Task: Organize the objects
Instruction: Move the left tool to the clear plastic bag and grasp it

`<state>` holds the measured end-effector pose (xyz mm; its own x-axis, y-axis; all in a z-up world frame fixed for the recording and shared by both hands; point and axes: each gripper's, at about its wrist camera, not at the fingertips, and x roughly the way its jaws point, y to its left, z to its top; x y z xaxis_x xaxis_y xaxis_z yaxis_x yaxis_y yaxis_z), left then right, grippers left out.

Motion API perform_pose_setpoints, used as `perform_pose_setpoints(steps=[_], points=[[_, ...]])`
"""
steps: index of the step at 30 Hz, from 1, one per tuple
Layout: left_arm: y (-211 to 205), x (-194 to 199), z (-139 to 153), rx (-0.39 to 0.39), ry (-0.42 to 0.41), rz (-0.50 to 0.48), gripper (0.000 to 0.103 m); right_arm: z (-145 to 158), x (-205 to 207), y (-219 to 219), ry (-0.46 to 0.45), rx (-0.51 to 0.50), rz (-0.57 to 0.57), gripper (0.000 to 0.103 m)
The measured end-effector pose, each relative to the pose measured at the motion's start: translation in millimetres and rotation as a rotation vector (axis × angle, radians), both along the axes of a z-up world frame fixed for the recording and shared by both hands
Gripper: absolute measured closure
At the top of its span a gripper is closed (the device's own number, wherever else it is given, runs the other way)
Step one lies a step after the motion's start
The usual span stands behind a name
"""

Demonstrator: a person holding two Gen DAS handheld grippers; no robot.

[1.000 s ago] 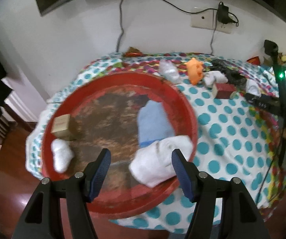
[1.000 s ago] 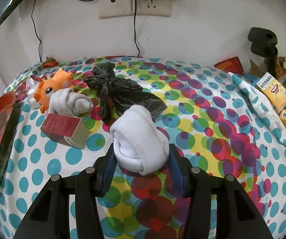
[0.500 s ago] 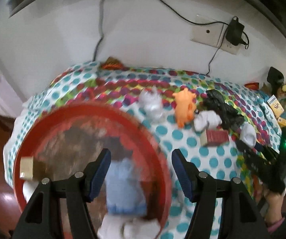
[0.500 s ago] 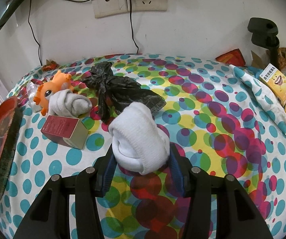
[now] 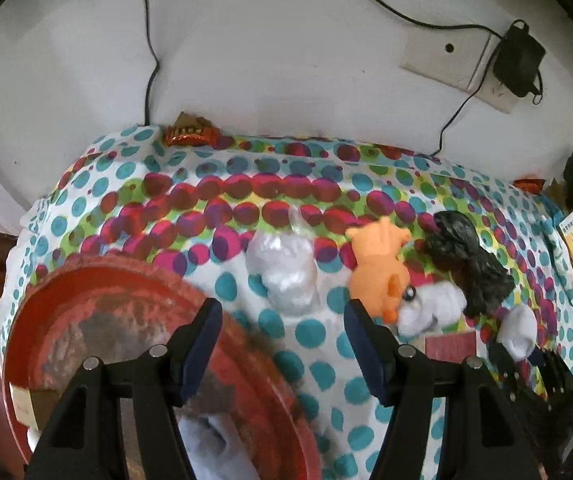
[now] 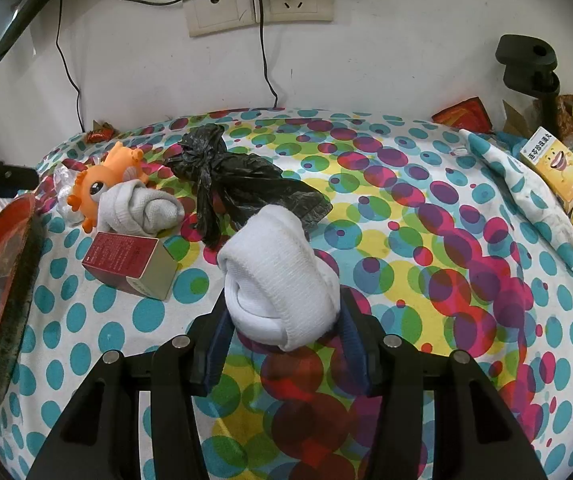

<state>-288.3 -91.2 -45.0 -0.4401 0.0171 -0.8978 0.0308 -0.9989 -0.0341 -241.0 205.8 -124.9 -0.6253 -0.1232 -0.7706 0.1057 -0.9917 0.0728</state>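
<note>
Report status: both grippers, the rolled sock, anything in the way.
Left gripper open, empty, over the tablecloth beside the red tray. Right gripper shut on white rolled sock. Red box lies between sock and tray.

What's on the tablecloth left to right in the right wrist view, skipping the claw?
Red tray → orange toy → red box → black bag → white sock held in the right claw → yellow carton.

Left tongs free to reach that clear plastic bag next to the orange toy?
Probably yes: the left tongs stand open and empty, the plastic bag lies just ahead on bare cloth, and the orange toy sits to one side.
</note>
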Motion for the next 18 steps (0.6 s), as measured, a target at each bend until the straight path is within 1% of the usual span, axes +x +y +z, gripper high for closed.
perform_pose_setpoints(steps=[2,3,8,12,17,18], points=[[1,-7,-2,-0.029,0.002,0.004,0.038,0,0,0,0.000,0.001,0.000,0.055],[2,-11,-5,-0.026,-0.005,-0.005,0.038,0,0,1,0.000,0.001,0.001,0.055],[0,-34,-26,0.024,-0.069,0.021,0.038,0,0,0,0.000,-0.001,0.001,0.055],[4,-50,-42,-0.008,-0.093,0.035,0.038,1,0,0,0.000,-0.003,0.001,0.055],[7,-55,-58,-0.041,-0.095,0.040,0.038,1,0,1,-0.001,-0.005,0.002,0.055],[6,-54,-60,-0.020,-0.085,0.042,0.038,1,0,1,-0.001,-0.004,0.002,0.055]])
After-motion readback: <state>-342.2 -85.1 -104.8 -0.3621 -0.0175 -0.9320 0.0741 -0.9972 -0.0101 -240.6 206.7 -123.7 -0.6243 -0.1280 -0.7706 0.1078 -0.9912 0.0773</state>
